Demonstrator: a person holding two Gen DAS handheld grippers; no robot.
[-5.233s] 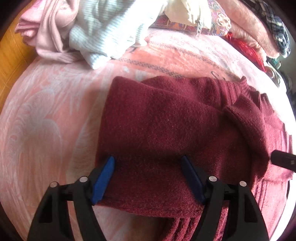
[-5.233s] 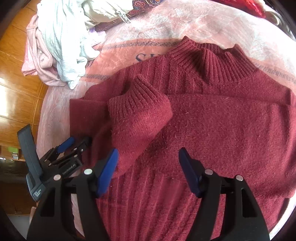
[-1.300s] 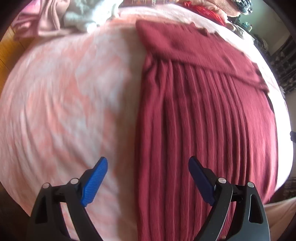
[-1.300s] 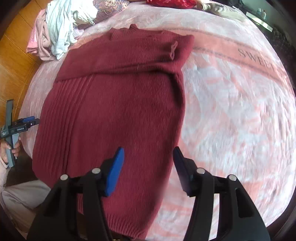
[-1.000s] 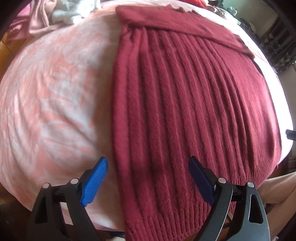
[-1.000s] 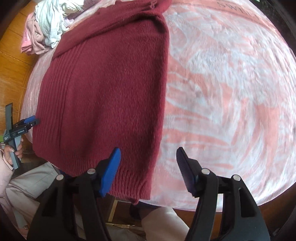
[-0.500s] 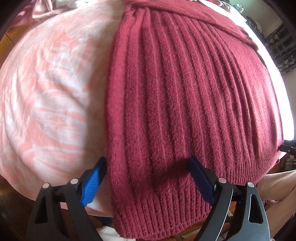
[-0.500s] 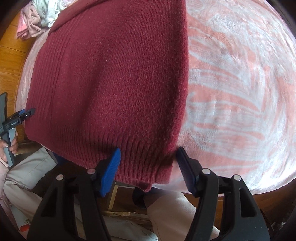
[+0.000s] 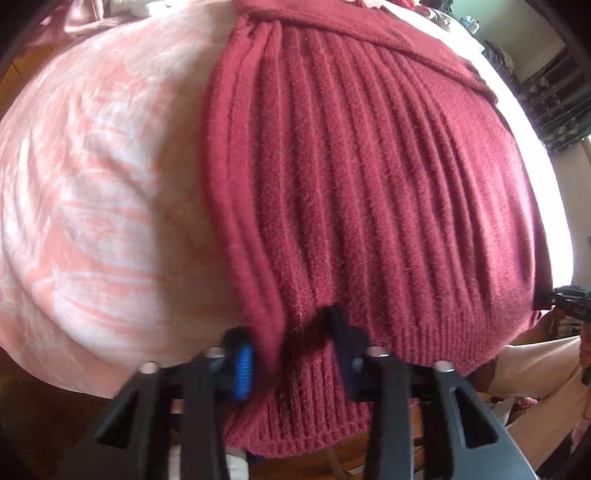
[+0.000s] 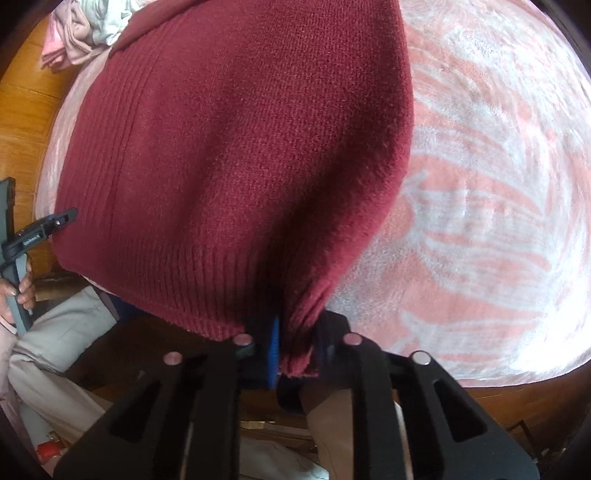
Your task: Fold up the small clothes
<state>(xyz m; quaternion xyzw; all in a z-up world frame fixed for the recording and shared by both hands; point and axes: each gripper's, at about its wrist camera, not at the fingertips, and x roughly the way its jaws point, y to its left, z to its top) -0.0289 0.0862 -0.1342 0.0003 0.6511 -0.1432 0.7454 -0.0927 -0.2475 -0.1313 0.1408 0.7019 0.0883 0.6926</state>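
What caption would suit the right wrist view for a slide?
Right gripper pinching the hem corner of the maroon sweater at the edge of the pink blanket, left gripper at the opposite corner.

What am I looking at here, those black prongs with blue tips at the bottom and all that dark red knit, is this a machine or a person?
It is a person, not a machine. Each hand holds a pistol-style tool with a two-finger claw, and a wide-angle camera on each tool looks forward along its fingers, which is why the pictures bulge. One picture is from the left claw, the other from the right claw. A dark red sweater lies flat on a bed covered by a pink and white blanket. Each claw is pinched shut on the sweater's ribbed bottom hem, one near each corner. A pile of other clothes sits at the far end.
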